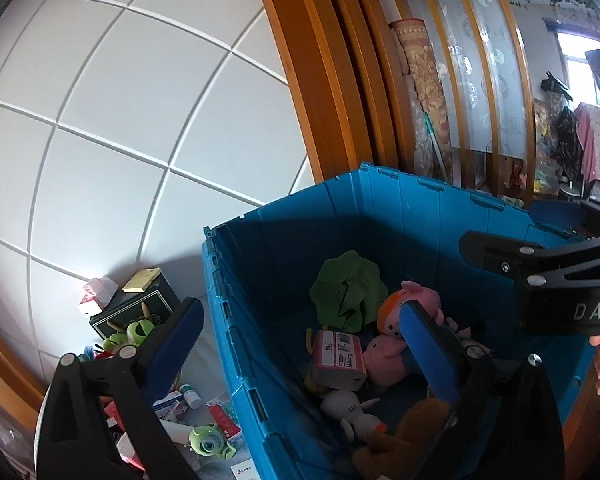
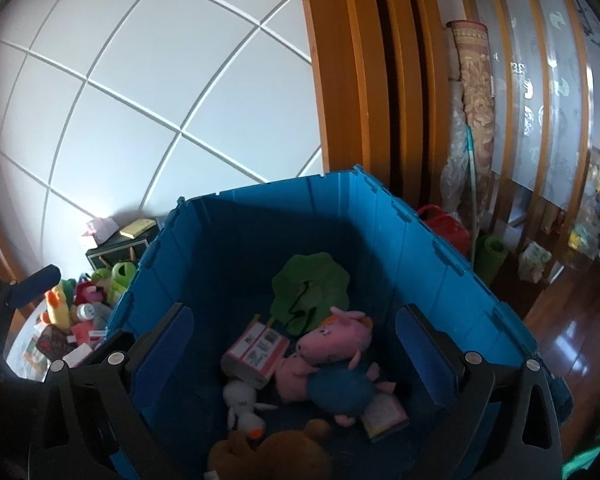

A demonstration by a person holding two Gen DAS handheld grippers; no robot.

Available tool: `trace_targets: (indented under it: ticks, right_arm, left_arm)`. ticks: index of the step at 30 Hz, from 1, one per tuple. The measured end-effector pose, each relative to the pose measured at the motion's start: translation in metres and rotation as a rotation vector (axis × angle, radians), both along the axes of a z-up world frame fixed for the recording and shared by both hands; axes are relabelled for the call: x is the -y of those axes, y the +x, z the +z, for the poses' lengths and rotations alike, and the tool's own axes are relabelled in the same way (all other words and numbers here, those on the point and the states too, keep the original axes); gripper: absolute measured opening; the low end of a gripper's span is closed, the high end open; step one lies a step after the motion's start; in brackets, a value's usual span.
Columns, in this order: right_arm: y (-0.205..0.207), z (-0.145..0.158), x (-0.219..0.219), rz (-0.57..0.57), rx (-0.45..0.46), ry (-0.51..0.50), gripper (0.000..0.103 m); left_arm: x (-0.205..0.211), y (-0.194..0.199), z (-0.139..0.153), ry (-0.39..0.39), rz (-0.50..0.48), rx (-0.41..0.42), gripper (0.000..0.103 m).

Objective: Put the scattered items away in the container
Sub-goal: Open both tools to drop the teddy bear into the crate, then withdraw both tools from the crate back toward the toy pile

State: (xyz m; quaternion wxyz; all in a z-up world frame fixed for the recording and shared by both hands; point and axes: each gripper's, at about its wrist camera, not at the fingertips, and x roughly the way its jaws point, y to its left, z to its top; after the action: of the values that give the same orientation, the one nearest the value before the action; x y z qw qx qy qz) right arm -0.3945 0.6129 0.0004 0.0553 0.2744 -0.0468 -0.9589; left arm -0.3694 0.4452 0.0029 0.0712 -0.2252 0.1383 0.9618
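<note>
Both jaws are standing spread and empty over the blue crate [image 2: 440, 280]; a drop is finishing, and fetching from the toy pile [image 1: 204, 440] left of them comes next

The container [image 2: 260, 216] is a blue plastic crate, open at the top, standing upright on the floor near a white panelled wall. Inside lie a green plush [image 2: 310, 292], two pink pig plushes [image 2: 336, 334], a pink-and-white box [image 2: 256, 354] tilted on its side, a white plush [image 2: 242, 402] and a brown plush [image 2: 276, 456]. Outside, left of the crate, scattered items [image 1: 204, 424] lie in a pile: green plushes, small boxes, a bottle.
</note>
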Motion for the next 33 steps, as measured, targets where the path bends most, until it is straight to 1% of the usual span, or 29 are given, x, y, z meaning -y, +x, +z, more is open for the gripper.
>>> trace_targets:
  ticks: [3,5,8,10,13,16,20,22,24,27,30,33]
  right_arm:
    - [0.012,0.002,0.0,0.002,-0.035,-0.006,0.102]
    - [0.025,0.006,0.002,0.006,-0.087,-0.005,0.102]
    - [0.043,0.011,0.008,0.003,-0.159,0.001,0.102]
    - [0.051,0.011,0.013,0.013,-0.191,-0.007,0.102]
    - [0.057,0.007,0.024,0.08,-0.201,-0.076,0.102]
    - [0.057,0.002,0.044,0.173,-0.172,-0.11,0.102]
    - [0.067,0.004,0.086,0.248,-0.218,-0.095,0.103]
    - [0.071,0.004,0.106,0.298,-0.223,-0.104,0.103]
    - [0.074,0.003,0.134,0.366,-0.213,-0.108,0.103]
    - [0.081,0.002,0.18,0.444,-0.197,-0.098,0.103]
    - [0.089,-0.002,0.228,0.495,-0.184,-0.084,0.103]
    - [0.097,-0.011,0.275,0.536,-0.163,-0.089,0.101]
  left_arm:
    - [0.007,0.01,0.002,0.036,0.027,-0.02,0.1]
    - [0.014,0.017,0.005,0.074,0.049,-0.035,0.1]
    - [0.026,0.027,0.007,0.121,0.103,-0.061,0.1]
    - [0.035,0.034,0.006,0.148,0.151,-0.072,0.1]
    - [0.047,0.044,-0.001,0.179,0.213,-0.087,0.1]
    - [0.066,0.053,-0.012,0.232,0.246,-0.064,0.1]
    - [0.101,0.071,-0.029,0.236,0.342,-0.052,0.1]
    - [0.121,0.078,-0.037,0.238,0.389,-0.033,0.1]
    - [0.148,0.086,-0.046,0.242,0.438,-0.009,0.1]
    - [0.188,0.099,-0.054,0.259,0.515,0.006,0.1]
    - [0.235,0.114,-0.065,0.279,0.589,0.016,0.1]
    - [0.286,0.129,-0.079,0.285,0.635,0.05,0.1]
